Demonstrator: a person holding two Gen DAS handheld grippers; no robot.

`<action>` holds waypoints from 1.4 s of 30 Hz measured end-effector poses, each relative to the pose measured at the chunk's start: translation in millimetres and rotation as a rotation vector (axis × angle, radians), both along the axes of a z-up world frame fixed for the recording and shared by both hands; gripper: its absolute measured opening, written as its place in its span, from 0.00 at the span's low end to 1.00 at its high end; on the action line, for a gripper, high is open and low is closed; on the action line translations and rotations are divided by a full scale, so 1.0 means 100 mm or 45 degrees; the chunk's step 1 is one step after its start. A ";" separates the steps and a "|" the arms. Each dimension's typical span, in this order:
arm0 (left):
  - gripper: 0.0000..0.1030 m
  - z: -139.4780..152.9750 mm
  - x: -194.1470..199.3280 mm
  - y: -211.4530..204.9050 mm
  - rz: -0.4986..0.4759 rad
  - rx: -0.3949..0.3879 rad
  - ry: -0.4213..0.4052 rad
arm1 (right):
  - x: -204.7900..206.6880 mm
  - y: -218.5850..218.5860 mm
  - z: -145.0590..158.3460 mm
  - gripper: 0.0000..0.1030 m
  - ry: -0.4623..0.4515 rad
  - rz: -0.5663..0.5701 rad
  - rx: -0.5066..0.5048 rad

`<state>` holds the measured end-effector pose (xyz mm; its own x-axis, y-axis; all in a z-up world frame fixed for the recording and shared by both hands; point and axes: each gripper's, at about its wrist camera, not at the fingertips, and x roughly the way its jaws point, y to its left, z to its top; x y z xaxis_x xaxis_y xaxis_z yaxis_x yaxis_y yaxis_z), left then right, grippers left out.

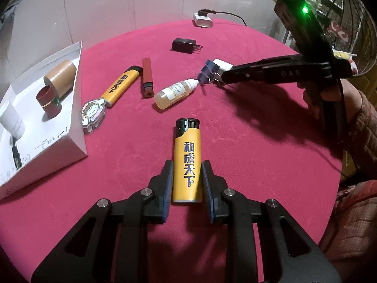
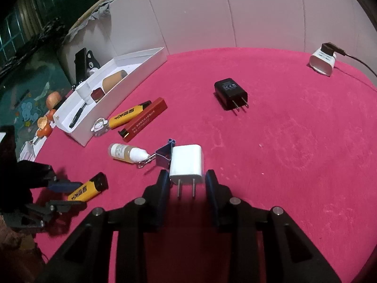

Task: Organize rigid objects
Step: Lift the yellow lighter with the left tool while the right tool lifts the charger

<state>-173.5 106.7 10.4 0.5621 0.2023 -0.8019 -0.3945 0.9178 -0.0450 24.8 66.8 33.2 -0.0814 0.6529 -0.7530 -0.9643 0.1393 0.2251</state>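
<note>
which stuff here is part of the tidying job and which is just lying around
Job:
yellow plastic lighter between left tool fingers
white plug charger between right tool fingers
open white cardboard box

Lying about:
white power strip with black cable
oranges off the table

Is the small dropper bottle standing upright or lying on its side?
Lying on its side. The dropper bottle rests lengthwise on the red tablecloth, its white tip pointing toward the blue binder clip.
</note>
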 end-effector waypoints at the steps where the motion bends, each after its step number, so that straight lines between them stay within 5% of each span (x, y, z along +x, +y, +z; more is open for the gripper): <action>1: 0.23 0.00 0.00 -0.01 -0.001 0.002 0.000 | -0.02 -0.01 0.00 0.31 -0.024 0.015 -0.004; 6: 0.23 0.00 0.00 -0.01 0.001 -0.002 -0.005 | -0.03 -0.02 0.05 0.32 -0.133 0.029 -0.028; 12: 0.23 0.00 -0.02 0.01 0.004 -0.016 -0.020 | 0.21 -0.19 0.18 0.34 0.011 -0.028 0.073; 23: 0.23 0.00 -0.03 0.03 0.005 -0.024 -0.030 | 0.03 0.01 0.15 0.40 -0.075 0.075 0.044; 27: 0.23 -0.01 -0.03 0.03 0.005 -0.019 -0.034 | 0.04 0.04 0.09 0.38 -0.076 0.080 0.036; 29: 0.23 -0.01 -0.03 0.02 0.000 -0.010 -0.034 | 0.08 0.00 0.08 0.28 -0.067 0.074 0.035; 42: 0.23 0.14 -0.06 -0.02 0.037 0.044 -0.113 | 0.28 -0.23 0.31 0.27 -0.022 -0.084 0.175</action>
<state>-179.3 104.9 24.6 0.6240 0.2465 -0.7416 -0.4172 0.9075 -0.0494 52.3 43.3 64.3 -0.0227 0.7534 -0.6572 -0.9581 0.1713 0.2296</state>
